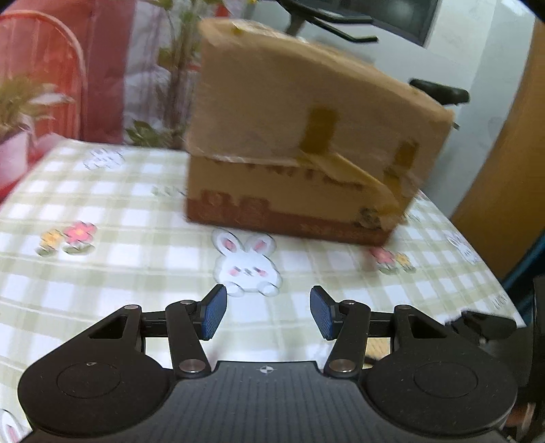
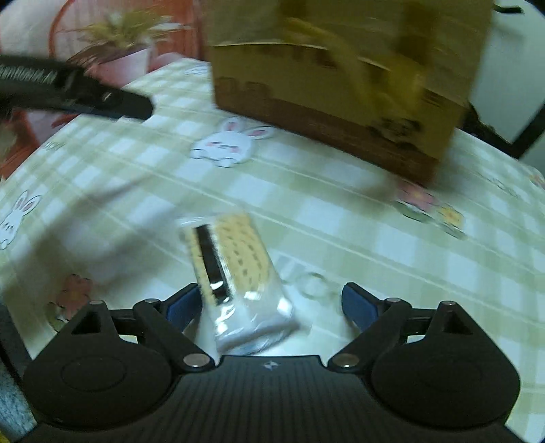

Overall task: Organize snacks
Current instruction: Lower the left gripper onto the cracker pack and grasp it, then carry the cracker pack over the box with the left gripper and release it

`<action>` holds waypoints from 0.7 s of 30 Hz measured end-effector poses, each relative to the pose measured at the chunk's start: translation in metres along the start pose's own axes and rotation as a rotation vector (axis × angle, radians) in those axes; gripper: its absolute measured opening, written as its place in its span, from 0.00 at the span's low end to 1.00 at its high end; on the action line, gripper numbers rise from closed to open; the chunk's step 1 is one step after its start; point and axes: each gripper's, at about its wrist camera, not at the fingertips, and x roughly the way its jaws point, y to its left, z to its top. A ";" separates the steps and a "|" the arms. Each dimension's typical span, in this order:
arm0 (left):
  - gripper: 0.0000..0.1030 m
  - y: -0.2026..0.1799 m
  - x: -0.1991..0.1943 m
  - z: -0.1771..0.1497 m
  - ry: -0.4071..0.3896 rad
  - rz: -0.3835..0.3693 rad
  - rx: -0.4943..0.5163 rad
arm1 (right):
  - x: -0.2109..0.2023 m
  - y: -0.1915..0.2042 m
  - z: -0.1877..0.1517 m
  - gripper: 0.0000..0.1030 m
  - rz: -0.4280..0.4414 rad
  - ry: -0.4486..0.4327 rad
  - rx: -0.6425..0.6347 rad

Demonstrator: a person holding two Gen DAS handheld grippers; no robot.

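**Cracker pack between spread right fingers**

Right gripper spread wide over the checked worktop, with a clear-wrapped cracker pack between its fingers, touching or nearly touching the left one and apart from the right one. Left gripper also spread, holding nothing, above a printed bunny. Taped cardboard box on the far side of the worktop, blurred. Potted plant at far left.

Home room: bunny-print checked tablecloth on table, potted plant at far-left corner, monitor behind.
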 end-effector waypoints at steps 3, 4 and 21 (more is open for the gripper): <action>0.55 -0.011 0.010 -0.009 0.034 -0.057 -0.015 | -0.007 -0.012 -0.005 0.85 -0.023 -0.015 0.029; 0.55 -0.014 0.013 -0.011 0.045 -0.074 -0.019 | -0.008 -0.014 -0.007 0.83 -0.018 -0.023 0.035; 0.51 -0.045 0.072 -0.036 0.160 -0.167 -0.036 | -0.014 -0.019 -0.013 0.54 0.062 -0.111 0.016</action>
